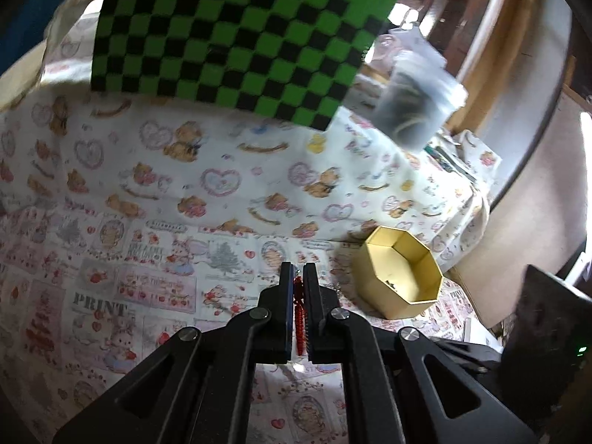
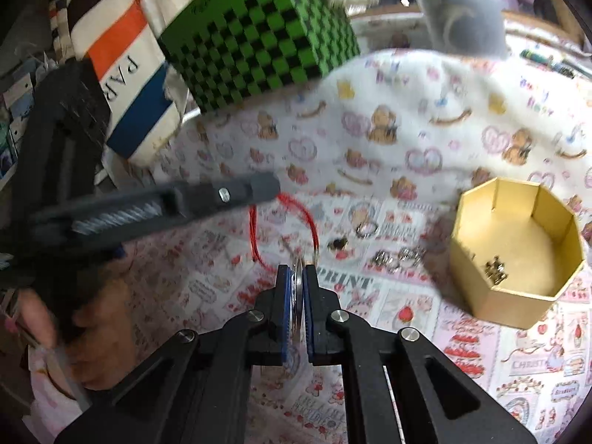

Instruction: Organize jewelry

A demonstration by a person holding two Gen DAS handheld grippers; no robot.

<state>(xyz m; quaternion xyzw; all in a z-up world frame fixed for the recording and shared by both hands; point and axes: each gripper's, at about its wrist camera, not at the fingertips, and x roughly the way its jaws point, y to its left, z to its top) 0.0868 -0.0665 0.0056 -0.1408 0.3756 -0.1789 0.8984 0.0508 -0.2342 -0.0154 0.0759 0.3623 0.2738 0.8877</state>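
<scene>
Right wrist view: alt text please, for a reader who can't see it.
The right claw is shut on a silver pendant whose red cord runs up to the left claw. A gold octagonal box sits right, on printed cloth.

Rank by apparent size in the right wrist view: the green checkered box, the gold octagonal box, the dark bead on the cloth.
1. green checkered box, though it stands farther back and is partly cropped
2. gold octagonal box, nearer the camera, so the gap to first place is unsure
3. dark bead, clearly smallest
</scene>
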